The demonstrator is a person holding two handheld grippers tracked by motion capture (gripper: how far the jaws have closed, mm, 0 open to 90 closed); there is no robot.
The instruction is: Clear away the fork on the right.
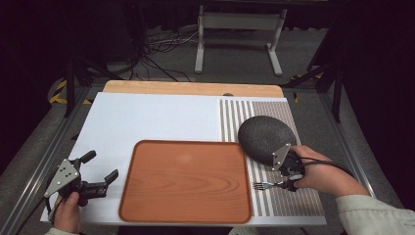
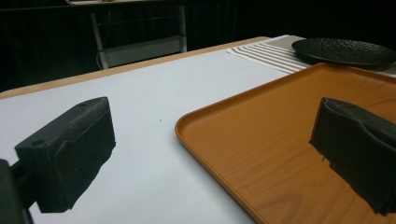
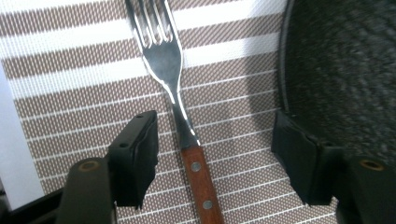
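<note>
A person sits at a table (image 1: 147,117) covered with a white sheet, holding a two-jaw gripper in each hand. A wooden strip of the tabletop shows along the far edge.

In the high view, an orange-brown wood-grain tray (image 1: 186,181) lies at the near middle of the table. To its right a striped brown-and-white placemat (image 1: 293,200) runs from the far side to the near edge. A dark, textured round plate (image 1: 264,137) rests on the far part of the placemat, just beside the tray's far right corner.

A fork (image 1: 266,185) with a wooden handle lies on the placemat, near the plate, its tines pointing left toward the tray. The right hand (image 1: 320,176) holds the right gripper (image 1: 288,182) low over the fork. In the right gripper view its jaws stand apart, released, one on each side of the fork (image 3: 180,121) where the metal neck meets the handle, touching neither side. The plate's rim (image 3: 341,70) lies close beside the right-hand jaw.

The left hand (image 1: 68,210) holds the left gripper (image 1: 100,169) above the white sheet, left of the tray. Its jaws are spread wide and hold nothing. The left gripper view looks across the tray's near left corner (image 2: 280,140) toward the plate (image 2: 343,50).
</note>
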